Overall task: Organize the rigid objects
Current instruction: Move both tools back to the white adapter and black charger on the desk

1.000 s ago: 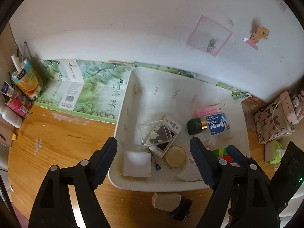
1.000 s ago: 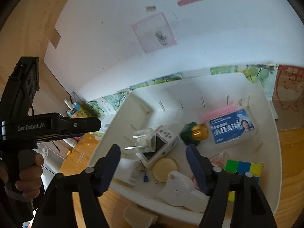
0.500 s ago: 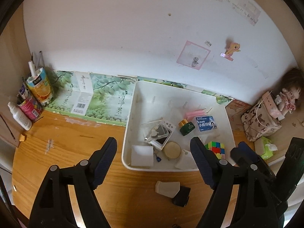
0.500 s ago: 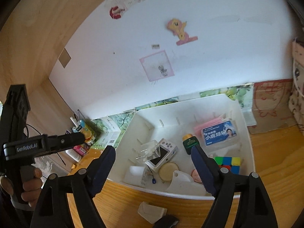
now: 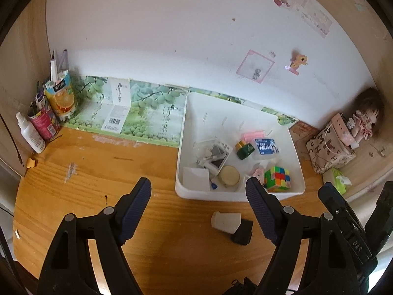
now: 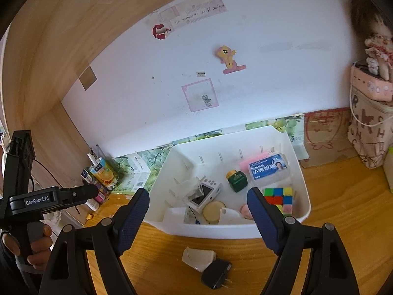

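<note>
Left gripper (image 5: 197,189) and right gripper (image 6: 197,201) both stand wide, nothing between the jaws — each hangs above the desk (image 5: 73,196) near its front edge. Ahead, the white bin (image 5: 235,195) holds the cube (image 5: 277,179) in its front right corner. Outside, just before the bin's front wall — a white block (image 5: 225,222) touching a black plug (image 5: 242,231).
</note>
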Motion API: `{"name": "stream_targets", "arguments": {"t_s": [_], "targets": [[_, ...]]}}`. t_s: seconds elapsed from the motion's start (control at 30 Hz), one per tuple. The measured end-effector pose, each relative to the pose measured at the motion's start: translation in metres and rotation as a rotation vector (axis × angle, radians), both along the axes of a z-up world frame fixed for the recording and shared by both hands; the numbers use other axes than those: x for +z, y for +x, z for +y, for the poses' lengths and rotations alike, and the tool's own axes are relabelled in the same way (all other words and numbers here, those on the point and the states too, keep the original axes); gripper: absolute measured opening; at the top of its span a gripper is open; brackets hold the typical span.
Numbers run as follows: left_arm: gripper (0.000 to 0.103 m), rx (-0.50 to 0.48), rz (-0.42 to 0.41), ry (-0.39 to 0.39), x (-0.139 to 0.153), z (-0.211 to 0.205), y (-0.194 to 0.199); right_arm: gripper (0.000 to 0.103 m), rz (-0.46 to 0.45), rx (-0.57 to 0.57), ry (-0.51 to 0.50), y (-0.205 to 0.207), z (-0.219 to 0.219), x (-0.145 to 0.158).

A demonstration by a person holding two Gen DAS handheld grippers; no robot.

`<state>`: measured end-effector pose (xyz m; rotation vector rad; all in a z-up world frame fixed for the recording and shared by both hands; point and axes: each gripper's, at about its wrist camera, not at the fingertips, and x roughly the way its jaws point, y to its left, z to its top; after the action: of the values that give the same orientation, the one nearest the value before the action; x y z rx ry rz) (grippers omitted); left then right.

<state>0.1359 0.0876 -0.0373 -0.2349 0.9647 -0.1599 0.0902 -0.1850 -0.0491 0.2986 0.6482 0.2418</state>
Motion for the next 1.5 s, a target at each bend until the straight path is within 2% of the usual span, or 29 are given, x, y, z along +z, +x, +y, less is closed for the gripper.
{"name": "stream_targets", "arguments": {"t_s": [0.3, 0.57, 0.97, 1.27, 1.5], "targets": [[0.082, -0.037, 0.082, -0.003, -0.021, 0.014, -0.003, 0.082, 0.017, -0.037, -0.079, -0.020, 0.018, -0.014], [0.082, -0.097, 0.200, 0.020, -0.053, 0.007, 0.009, 0.082, 0.089, -0.033, -0.153, -0.030, 0.037, -0.044], [0.082, -0.187, 0.370, 0.060, -0.100, -0.028, 0.026, 0.082, 0.182, 0.065, -0.318, -0.038, 0.067, -0.095], [0.082, -0.178, 0.475, 0.057, -0.129, -0.052, 0.032, 0.082, 0.207, 0.196, -0.448, -0.036, 0.074, -0.128], [0.082, -0.138, 0.550, 0.052, -0.148, -0.069, 0.034, 0.082, 0.187, 0.305, -0.495, -0.028, 0.069, -0.141]]}}
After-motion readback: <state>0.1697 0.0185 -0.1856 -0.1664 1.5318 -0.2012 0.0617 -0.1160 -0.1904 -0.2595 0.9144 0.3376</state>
